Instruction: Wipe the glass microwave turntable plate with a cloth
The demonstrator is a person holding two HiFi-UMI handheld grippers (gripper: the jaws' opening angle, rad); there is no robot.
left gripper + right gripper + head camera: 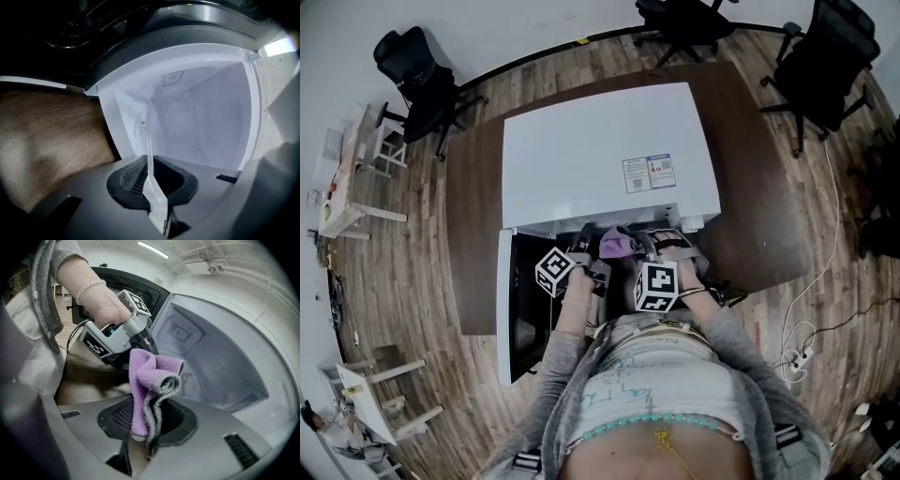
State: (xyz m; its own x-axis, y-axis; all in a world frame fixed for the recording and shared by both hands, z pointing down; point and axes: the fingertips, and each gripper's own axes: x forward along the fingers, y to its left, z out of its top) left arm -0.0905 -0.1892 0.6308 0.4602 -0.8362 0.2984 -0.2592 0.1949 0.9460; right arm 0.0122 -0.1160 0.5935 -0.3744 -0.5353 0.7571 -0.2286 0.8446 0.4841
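Left tool point(150, 180) clamps plate point(149, 136); right tool point(149, 420), tilted down, clamps cloth point(149, 373).

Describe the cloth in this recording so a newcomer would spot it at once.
Find the white box-shaped microwave on the brown wooden table, door open. At its mouth the right gripper is shut on a bunched purple fleece cloth with grey backing. It is the only soft, coloured thing there; the left gripper nearby pinches a clear glass plate.

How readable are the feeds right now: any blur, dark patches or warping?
Head view: evenly lit, sharp, floor bent by the wide lens. Left gripper view: top dark, wooden surface smeared, glass plate clear and faint, seen edge-on. Right gripper view: bright, cloth crisp, corners black.
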